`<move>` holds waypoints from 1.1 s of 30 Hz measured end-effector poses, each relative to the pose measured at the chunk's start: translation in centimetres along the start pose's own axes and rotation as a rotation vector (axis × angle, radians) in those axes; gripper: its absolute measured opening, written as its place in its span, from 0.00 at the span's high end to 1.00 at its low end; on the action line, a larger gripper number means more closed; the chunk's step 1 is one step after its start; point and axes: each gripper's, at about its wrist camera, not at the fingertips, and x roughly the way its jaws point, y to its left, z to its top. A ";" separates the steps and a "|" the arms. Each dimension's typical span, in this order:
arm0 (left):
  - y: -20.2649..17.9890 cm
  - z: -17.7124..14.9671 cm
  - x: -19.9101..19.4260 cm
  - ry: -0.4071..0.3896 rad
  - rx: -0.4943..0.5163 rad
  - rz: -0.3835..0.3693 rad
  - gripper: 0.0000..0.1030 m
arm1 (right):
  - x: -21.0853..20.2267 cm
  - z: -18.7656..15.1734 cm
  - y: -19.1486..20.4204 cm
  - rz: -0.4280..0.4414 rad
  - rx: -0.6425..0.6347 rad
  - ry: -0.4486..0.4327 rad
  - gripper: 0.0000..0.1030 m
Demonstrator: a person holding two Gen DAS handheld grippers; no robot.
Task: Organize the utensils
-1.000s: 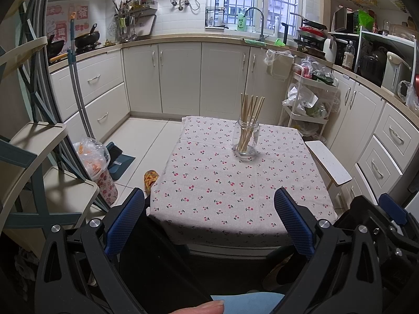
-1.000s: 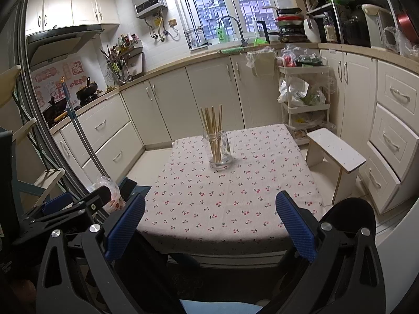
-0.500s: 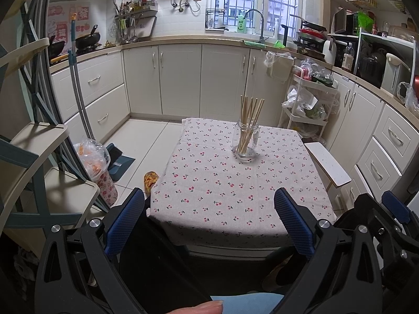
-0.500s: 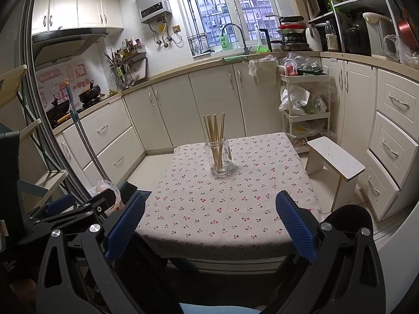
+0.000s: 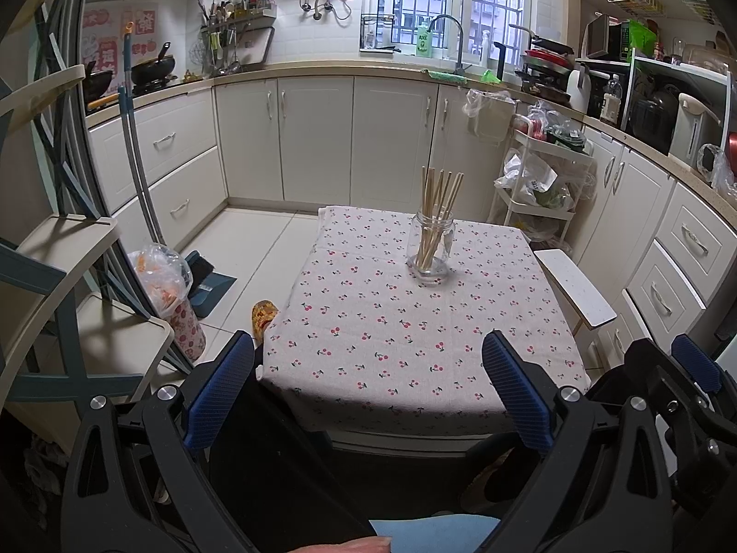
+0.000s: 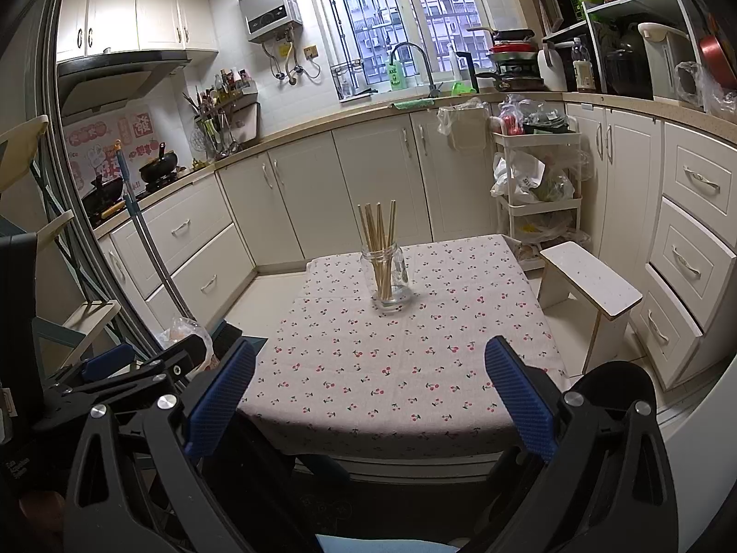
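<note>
A clear glass jar (image 5: 430, 249) (image 6: 387, 279) stands upright on the far half of a small table with a cherry-print cloth (image 5: 405, 322) (image 6: 396, 359). Several wooden chopsticks (image 5: 437, 198) (image 6: 380, 235) stand in the jar and fan out above its mouth. My left gripper (image 5: 368, 378) is open and empty, held back from the table's near edge. My right gripper (image 6: 368, 378) is also open and empty, off the near edge as well. The right gripper's blue finger (image 5: 695, 364) shows at the right of the left wrist view.
A white stool (image 6: 589, 285) stands right of the table, with drawers (image 6: 691, 249) and a loaded cart (image 6: 536, 184) behind it. On the left are a folding chair (image 5: 55, 276), a mop handle (image 5: 138, 170) and a bagged bin (image 5: 170, 295). Cabinets line the far wall.
Both grippers have drawn back and risen a little, so the table and jar look slightly smaller and farther. Jar and chopsticks have not moved. Both grippers stay open.
</note>
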 end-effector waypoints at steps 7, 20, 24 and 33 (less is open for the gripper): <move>0.0 0.0 0.0 -0.001 0.001 0.000 0.07 | 0.1 0.0 0.0 0.000 0.000 -0.001 0.07; -0.1 0.1 0.0 0.000 0.000 -0.001 0.07 | 0.0 -0.1 0.0 0.000 -0.001 -0.002 0.07; -0.1 0.1 0.0 0.000 0.000 -0.001 0.07 | 0.0 -0.1 0.0 0.000 -0.001 -0.002 0.07; -0.3 0.1 0.4 0.012 -0.007 -0.008 0.07 | 0.1 -0.1 0.1 0.001 0.000 0.001 0.07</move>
